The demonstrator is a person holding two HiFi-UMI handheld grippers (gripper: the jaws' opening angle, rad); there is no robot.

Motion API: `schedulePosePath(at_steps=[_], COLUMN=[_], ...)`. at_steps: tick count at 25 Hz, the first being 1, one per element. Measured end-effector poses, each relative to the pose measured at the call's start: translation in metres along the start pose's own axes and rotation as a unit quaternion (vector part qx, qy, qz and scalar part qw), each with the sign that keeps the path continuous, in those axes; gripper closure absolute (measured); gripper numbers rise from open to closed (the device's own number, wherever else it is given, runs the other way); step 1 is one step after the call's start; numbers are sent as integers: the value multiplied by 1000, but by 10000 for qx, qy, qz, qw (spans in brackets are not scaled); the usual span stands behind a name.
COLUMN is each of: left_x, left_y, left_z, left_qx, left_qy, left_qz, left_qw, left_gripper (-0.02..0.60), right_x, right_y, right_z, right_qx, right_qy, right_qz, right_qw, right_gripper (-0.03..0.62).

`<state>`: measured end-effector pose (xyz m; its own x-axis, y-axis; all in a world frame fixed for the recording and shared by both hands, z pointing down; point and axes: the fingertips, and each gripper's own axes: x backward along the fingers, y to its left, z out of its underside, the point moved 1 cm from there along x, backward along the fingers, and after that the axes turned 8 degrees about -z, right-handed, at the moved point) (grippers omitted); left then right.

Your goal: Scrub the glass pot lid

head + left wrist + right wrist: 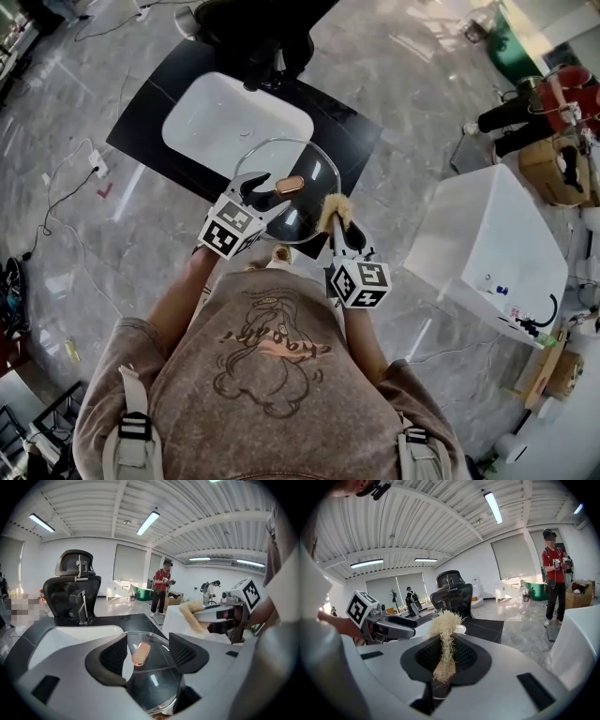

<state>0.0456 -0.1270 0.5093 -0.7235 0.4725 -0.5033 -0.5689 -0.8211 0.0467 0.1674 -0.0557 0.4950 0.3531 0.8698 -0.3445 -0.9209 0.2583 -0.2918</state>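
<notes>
Copper-coloured, the handle (140, 654) of the glass pot lid (151, 684) stands between the jaws of the left gripper (147, 656). The jaws are spread wide. Both ribbed pads (114, 657) are clear of the handle, with a gap on either side, so nothing is gripped. The lid lies below them, handle uppermost, and the gripper's body hides its near edge.

The right gripper (443, 660) has its jaws closed on a straw-coloured fibre scrubber (445, 634). The frayed tuft sticks up past the jaw tips.

In the head view the scrubber sits just beside the lid's near right rim; whether it touches the glass I cannot tell. The lid is over the front edge of the black counter (349, 131), just in front of the white sink (234, 122). What bears it is not visible.

Each gripper's marker cube (230, 228) is close to the person's chest. A black office chair (75, 590) stands behind the sink, and a white box (487, 244) is well off to the right.
</notes>
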Motion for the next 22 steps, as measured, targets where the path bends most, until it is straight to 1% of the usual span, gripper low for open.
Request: schedulePosePath(at_steps=[4, 8, 12, 16, 18, 22], left_x=[-25, -50, -71, -87, -93, -102], left_y=[-4, -3, 1, -2, -2, 0], left_z=[19, 35, 47, 59, 65, 70], left_qx=[-457, -651, -698, -818, -861, -841], left_qy=[373, 652, 824, 1065, 1165, 1197], left_qz=[71, 86, 66, 193, 193, 125], left_qw=[9982, 9957, 9941, 9908, 9893, 9892], left_gripper=[298, 298, 298, 298, 298, 299], right_x=[-4, -9, -17, -24, -26, -30], right_y=[-7, -13, -15, -18, -20, -24], right_z=[2, 2, 0, -1, -2, -3], right_qx=[-3, -8, -3, 17, 34, 58], right_qy=[39, 88, 125, 166, 186, 191], right_qz=[-25, -78, -165, -236, -263, -307], right_qw=[10000, 9999, 9998, 9996, 9995, 9993], right_gripper=[546, 546, 546, 546, 546, 546])
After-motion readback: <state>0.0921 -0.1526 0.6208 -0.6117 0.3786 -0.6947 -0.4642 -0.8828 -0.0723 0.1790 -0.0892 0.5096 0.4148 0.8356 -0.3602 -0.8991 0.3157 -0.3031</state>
